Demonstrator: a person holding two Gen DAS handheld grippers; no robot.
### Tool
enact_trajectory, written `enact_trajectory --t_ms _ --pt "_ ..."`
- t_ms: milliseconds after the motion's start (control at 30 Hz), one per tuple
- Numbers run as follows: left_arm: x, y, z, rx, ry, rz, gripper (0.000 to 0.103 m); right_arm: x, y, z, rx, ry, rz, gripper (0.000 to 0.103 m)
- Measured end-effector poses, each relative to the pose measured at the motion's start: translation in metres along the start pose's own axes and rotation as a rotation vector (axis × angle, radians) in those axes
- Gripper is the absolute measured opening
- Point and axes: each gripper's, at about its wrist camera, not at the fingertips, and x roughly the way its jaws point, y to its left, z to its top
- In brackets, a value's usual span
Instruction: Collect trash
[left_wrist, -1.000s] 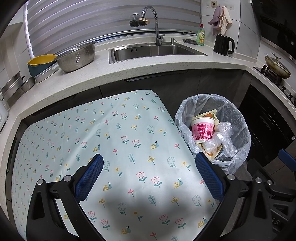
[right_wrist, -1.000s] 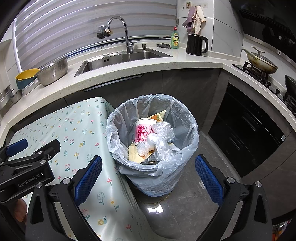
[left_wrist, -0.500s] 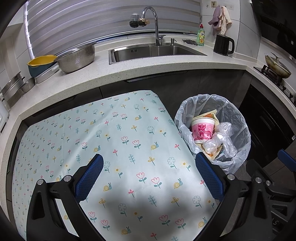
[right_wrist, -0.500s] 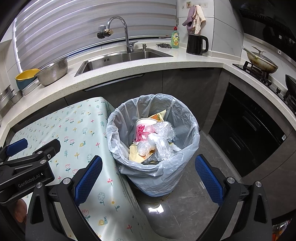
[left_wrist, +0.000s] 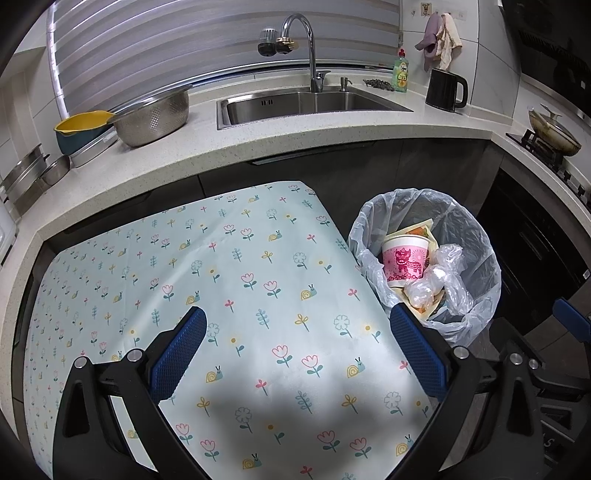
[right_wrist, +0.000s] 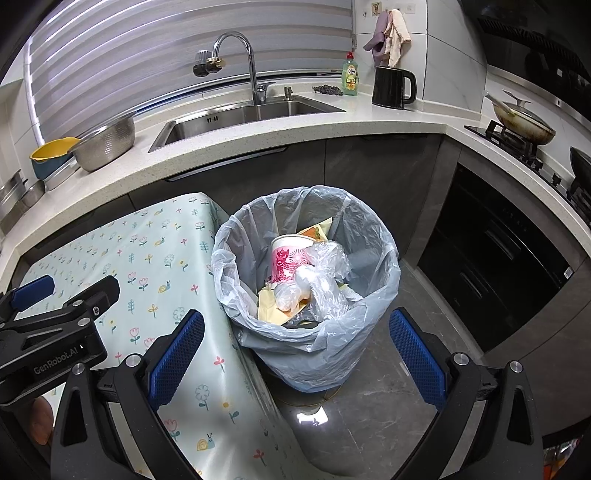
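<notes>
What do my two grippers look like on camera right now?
Both match: the left gripper and right gripper have black angular frames with silver screws and blue, diamond-textured pads. The left gripper's body reads "GenRobot.AI" in the right wrist view. No cables or sleeves show.

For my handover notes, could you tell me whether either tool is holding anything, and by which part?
Nothing is held: the left tool and right tool are both open and empty.

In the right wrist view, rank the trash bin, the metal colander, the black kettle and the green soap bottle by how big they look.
1. trash bin, largest by far, though nearest the camera
2. metal colander
3. black kettle
4. green soap bottle, smallest
</notes>
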Motion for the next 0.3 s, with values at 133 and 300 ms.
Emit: enact_trajectory --t_ms 133,300 --pt "0.0014 -0.0008 -0.0002 -0.003 -0.001 0.0 0.095 0.0024 -0.0024 0.001 0.004 0.005 0.002 0.097" --pt "0.0058 -0.0012 -0.0011 -0.003 0.004 -0.008 0.095 0.0059 -0.0041 -0.0001 0.006 0.01 0.002 0.097"
